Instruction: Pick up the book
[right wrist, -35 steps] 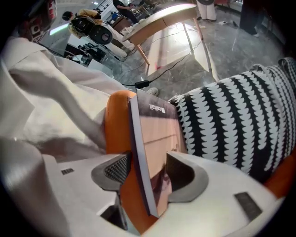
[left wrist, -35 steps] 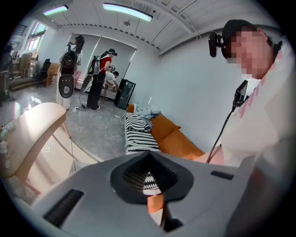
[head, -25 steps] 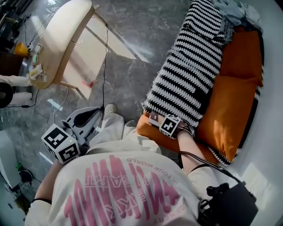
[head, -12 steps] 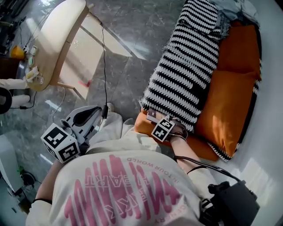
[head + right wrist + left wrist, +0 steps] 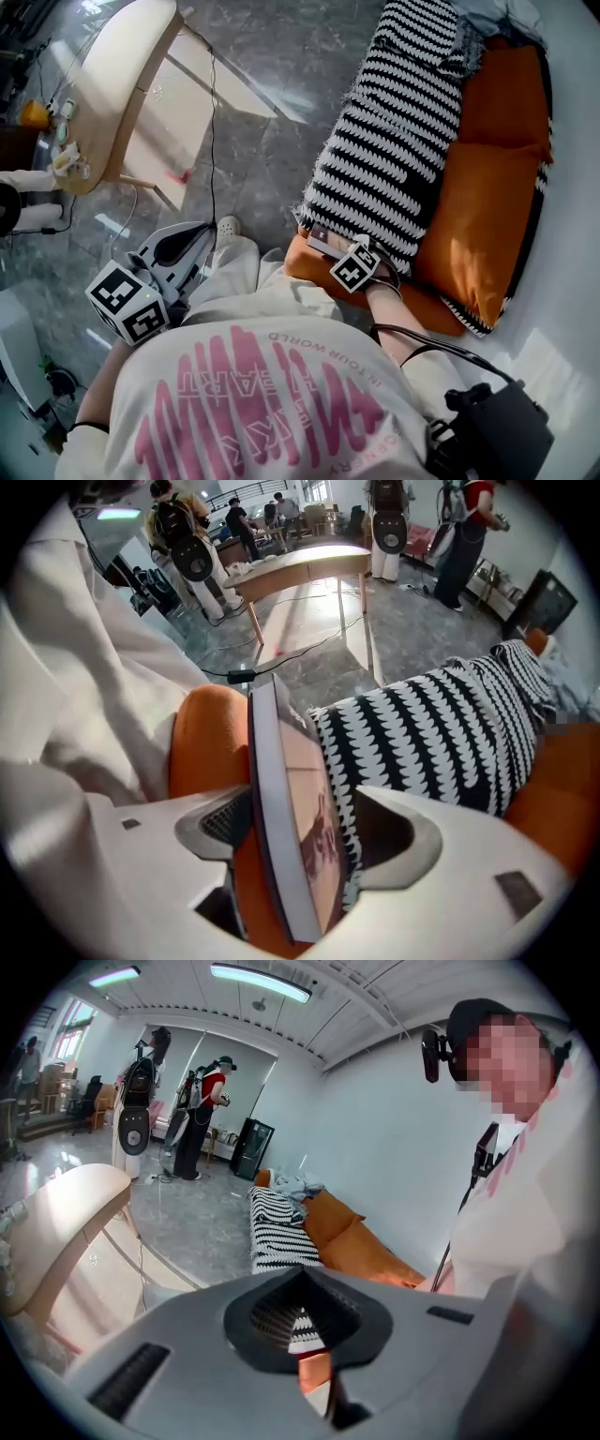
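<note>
two tongs: we hold one pair in each hand, seen from above past our printed shirt (image 5: 262,394).
right tongs (image 5: 305,834): we point them steeply down at the near edge of the orange cushion (image 5: 487,197); the jaws are opening, with the book between them.
book (image 5: 281,799): it stands on edge in that gap, its pale page block facing the camera and its pinkish cover turned toward the striped blanket (image 5: 394,141).
grip: stripes show through a gap between the cover and the jaw on the blanket's side; the other jaw sits just beside the page block, and we cannot tell whether it touches.
book's place: its lower end is down against the orange seat, with the blanket's fringe just beside it.
left tongs (image 5: 192,242): we hold them off to our left above the floor (image 5: 281,56), well apart from the book; the jaws are together with nothing in them.
floor: grey marbled stone, with a black cable (image 5: 214,122) running across it.
table (image 5: 122,75): pale wood with a curved top, beyond the left tongs, with small items at one end.
</note>
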Motion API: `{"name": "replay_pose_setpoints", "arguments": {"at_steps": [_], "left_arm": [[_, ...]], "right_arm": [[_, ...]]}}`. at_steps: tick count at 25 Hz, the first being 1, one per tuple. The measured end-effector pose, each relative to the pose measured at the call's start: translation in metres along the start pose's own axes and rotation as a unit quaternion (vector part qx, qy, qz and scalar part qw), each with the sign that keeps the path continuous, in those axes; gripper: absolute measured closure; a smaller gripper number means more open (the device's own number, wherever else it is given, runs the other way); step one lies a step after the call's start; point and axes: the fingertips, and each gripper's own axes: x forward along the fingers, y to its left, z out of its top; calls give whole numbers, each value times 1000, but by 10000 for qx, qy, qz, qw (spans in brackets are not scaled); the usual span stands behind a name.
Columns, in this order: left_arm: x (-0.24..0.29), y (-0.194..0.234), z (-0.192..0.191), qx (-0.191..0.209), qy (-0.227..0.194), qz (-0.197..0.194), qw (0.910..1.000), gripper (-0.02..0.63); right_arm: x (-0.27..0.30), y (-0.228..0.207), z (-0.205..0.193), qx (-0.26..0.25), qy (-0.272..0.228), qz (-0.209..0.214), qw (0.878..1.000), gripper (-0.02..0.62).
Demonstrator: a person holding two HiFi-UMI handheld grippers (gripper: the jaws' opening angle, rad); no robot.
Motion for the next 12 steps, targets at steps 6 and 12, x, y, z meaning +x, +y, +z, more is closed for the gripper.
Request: {"name": "replay_pose_setpoints", "arguments": {"at_steps": [6,12], "left_arm": [[1,3,-6,-11,-12,55,10000,600],[-4,2,-8,-45,-79,93,9999,600]], "right_arm": [[7,-2,10,-922,241,-21,9955,391],[-7,-12,9,-648,51,-166,9977,437]]}}
